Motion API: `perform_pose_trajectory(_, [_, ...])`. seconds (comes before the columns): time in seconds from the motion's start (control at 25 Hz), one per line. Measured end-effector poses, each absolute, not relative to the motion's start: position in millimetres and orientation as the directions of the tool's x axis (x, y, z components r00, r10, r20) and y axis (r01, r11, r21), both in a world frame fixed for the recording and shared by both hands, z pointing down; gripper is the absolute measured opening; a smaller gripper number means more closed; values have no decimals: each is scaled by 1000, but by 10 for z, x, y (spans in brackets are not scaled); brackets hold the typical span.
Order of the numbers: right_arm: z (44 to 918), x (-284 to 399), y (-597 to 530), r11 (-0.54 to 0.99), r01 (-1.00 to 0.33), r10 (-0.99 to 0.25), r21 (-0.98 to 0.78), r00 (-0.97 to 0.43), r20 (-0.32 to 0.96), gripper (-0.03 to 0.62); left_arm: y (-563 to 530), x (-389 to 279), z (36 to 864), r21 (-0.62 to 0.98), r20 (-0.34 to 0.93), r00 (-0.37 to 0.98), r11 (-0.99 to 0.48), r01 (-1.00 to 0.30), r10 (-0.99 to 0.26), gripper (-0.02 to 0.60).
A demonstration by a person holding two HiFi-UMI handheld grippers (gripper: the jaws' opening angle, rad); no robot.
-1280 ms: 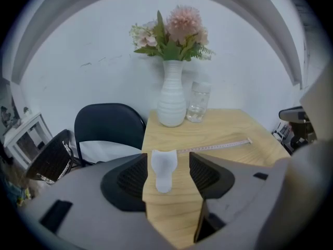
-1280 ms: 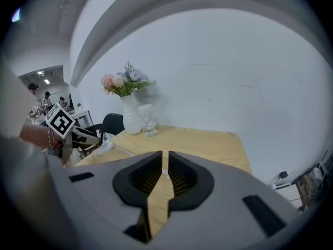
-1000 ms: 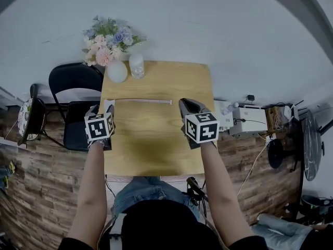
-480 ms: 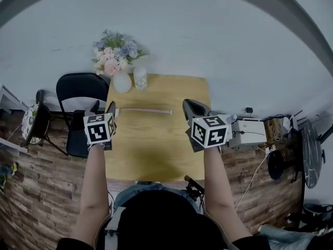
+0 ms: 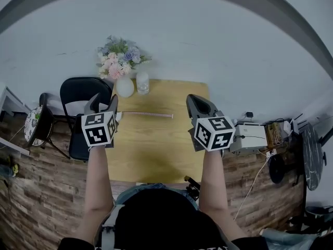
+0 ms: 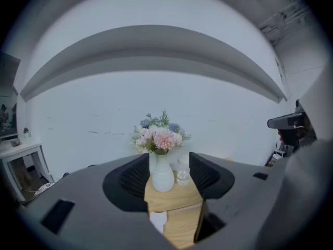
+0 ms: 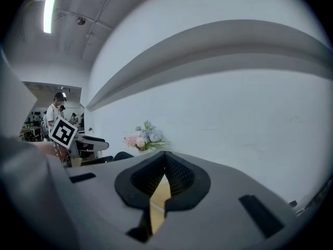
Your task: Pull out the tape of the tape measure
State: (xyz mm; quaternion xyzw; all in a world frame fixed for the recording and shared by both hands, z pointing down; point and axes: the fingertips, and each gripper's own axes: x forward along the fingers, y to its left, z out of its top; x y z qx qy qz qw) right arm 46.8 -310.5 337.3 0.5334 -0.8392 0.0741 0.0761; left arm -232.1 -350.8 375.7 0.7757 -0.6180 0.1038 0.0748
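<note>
A thin tape [image 5: 151, 114] lies stretched out across the far part of the wooden table [image 5: 156, 150]. Its white case [image 6: 157, 221] sits at the tape's left end. In the left gripper view the tape [image 6: 183, 208] and case show low between the jaws, well below them. My left gripper [image 5: 103, 103] is held up over the table's left edge, open, with nothing between its fingers [image 6: 136, 177]. My right gripper [image 5: 200, 104] hovers over the right edge, shut and empty. In the right gripper view its pads [image 7: 174, 172] meet, with only a sliver of table behind.
A white vase of flowers [image 5: 124, 85] and a small glass jar [image 5: 142, 82] stand at the table's far edge by the white wall. A black chair [image 5: 78, 95] stands left of the table. White equipment [image 5: 251, 134] and cables lie on the floor at right.
Both grippers have risen away from the table toward the camera and now point more level. The tape and its case have stayed where they lay.
</note>
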Motion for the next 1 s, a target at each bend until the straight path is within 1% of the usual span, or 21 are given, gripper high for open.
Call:
perform_pose_trajectory(0.2, [3099,485,-3017,384,-923,-919,-24,-384,93,15,-3416,-2297,3373,-14,139,264,-269,-963,-954,244])
perform_pose_trajectory(0.36, [2920,469,-2965,363,-932,-932,24,-362,34,14,-3323,-2203,3027,-47,22,328,-329,-943,-944,241])
perform_pose_trajectory(0.52, [2768,418,-2931,343,-934,-938,100,-347,-21,15,-3237,-2077,2800,-93,-60,405,-399,-912,-912,215])
perform_pose_trajectory(0.6, [2714,394,-2933,335,-935,-940,117,-341,-30,15,-3215,-2045,2734,-112,-82,421,-411,-905,-903,190])
perform_pose_trajectory(0.64, [2688,383,-2934,332,-935,-940,124,-339,-34,14,-3209,-2036,2709,-121,-90,423,-412,-903,-902,168])
perform_pose_trajectory(0.68, [2661,376,-2931,329,-935,-941,130,-337,-40,15,-3203,-2031,2693,-130,-94,423,-410,-903,-901,132])
perform_pose_trajectory(0.72, [2636,370,-2922,326,-935,-941,137,-335,-47,15,-3198,-2033,2681,-138,-95,420,-406,-903,-902,81])
perform_pose_trajectory(0.76, [2614,365,-2909,323,-936,-941,144,-333,-55,15,-3193,-2039,2672,-143,-96,417,-402,-905,-904,14])
perform_pose_trajectory(1.0, [2519,362,-2883,310,-937,-941,164,-327,-91,15,-3158,-2058,2516,-160,-147,422,-399,-903,-895,12])
